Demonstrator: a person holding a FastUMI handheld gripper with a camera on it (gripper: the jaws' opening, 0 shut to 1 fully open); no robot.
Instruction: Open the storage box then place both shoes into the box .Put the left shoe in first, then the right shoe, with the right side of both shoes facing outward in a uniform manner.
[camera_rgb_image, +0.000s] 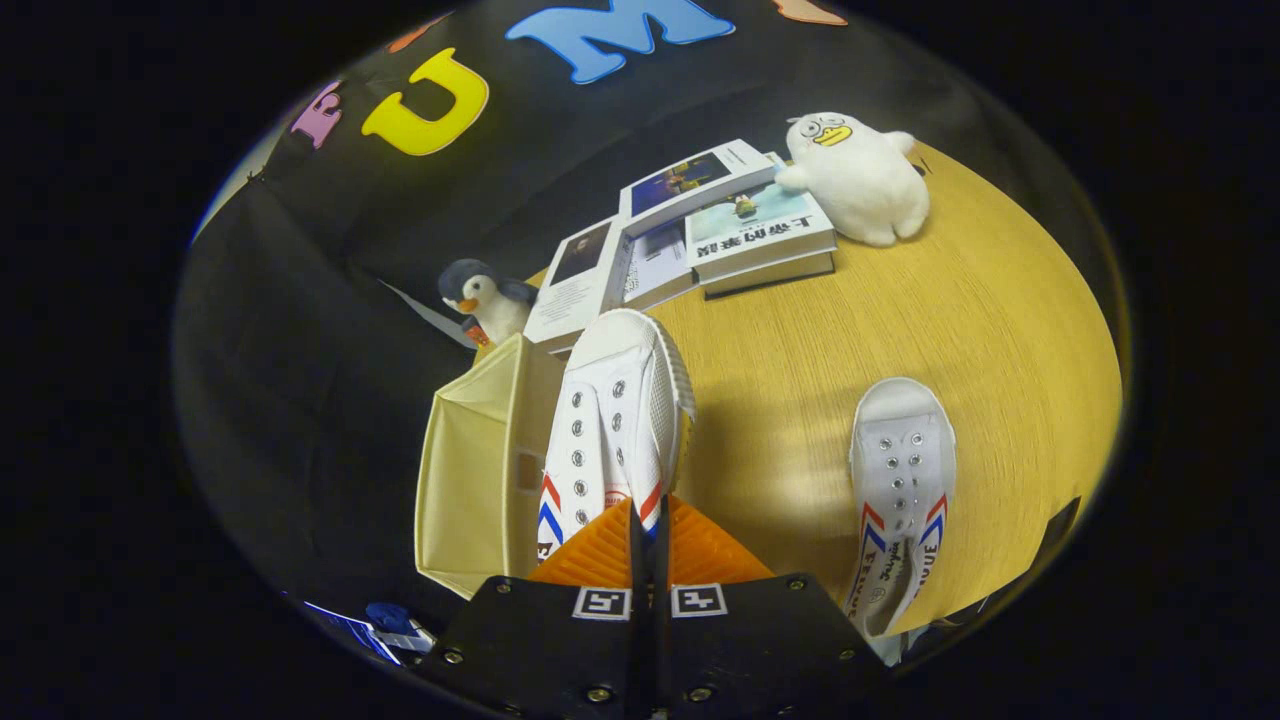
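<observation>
My gripper (648, 520) is pinched tight on the heel of the held shoe (612, 430), toe pointing away along my fingers, hanging beside the open storage box (480, 480). I'd swing it boxward and keep it level; the second shoe (898, 500) lies parallel on the table (1000, 330)
</observation>
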